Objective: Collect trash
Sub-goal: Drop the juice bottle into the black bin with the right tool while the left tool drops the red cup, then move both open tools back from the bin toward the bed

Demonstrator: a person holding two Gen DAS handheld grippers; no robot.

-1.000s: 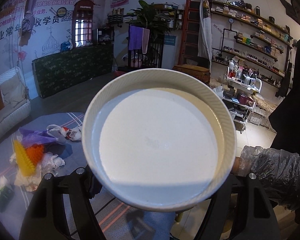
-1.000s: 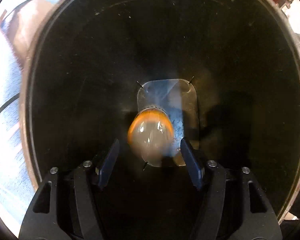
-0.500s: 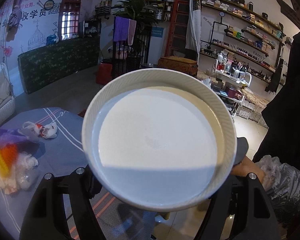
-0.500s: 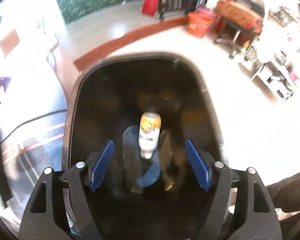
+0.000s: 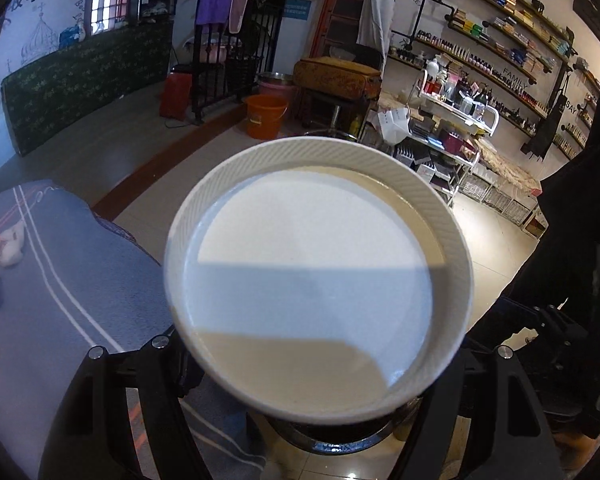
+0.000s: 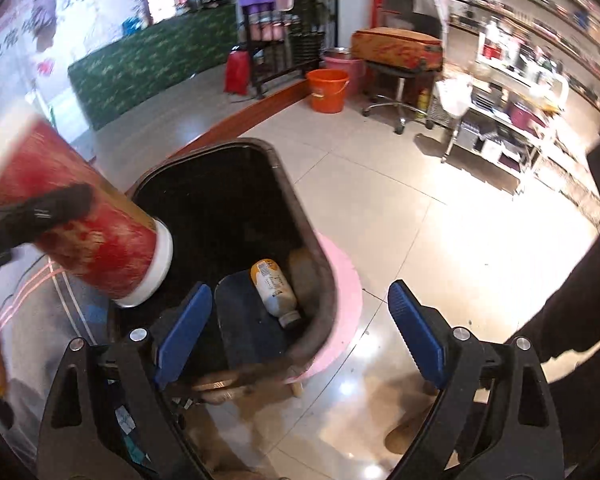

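Observation:
My left gripper (image 5: pixel 316 360) is shut on a paper cup (image 5: pixel 318 276), whose white bottom fills the middle of the left wrist view. In the right wrist view the same cup (image 6: pixel 80 232) is red with a white base. It is tilted over the left rim of the black trash bin (image 6: pixel 312 240), with one left finger (image 6: pixel 40 212) across its side. A plastic bottle (image 6: pixel 274 292) lies on the bin's bottom. My right gripper (image 6: pixel 300 298) hangs above the bin's near end. Its jaws are opening and nothing is between the blue pads.
The bin stands on a pink mat (image 6: pixel 342 280) on the tiled floor. A table with a blue cloth (image 5: pixel 60 280) at the left carries crumpled trash (image 5: pixel 0 246). Behind are an orange bucket (image 6: pixel 327 90), a cushioned stool (image 6: pixel 396 50) and a trolley (image 6: pixel 508 120). A person's dark clothing (image 5: pixel 580 200) is at the right.
My right gripper let the bottle go, rose out of the bin and spread its jaws; the bottle now lies at the bottom. My left gripper swung the cup from the table side towards the bin.

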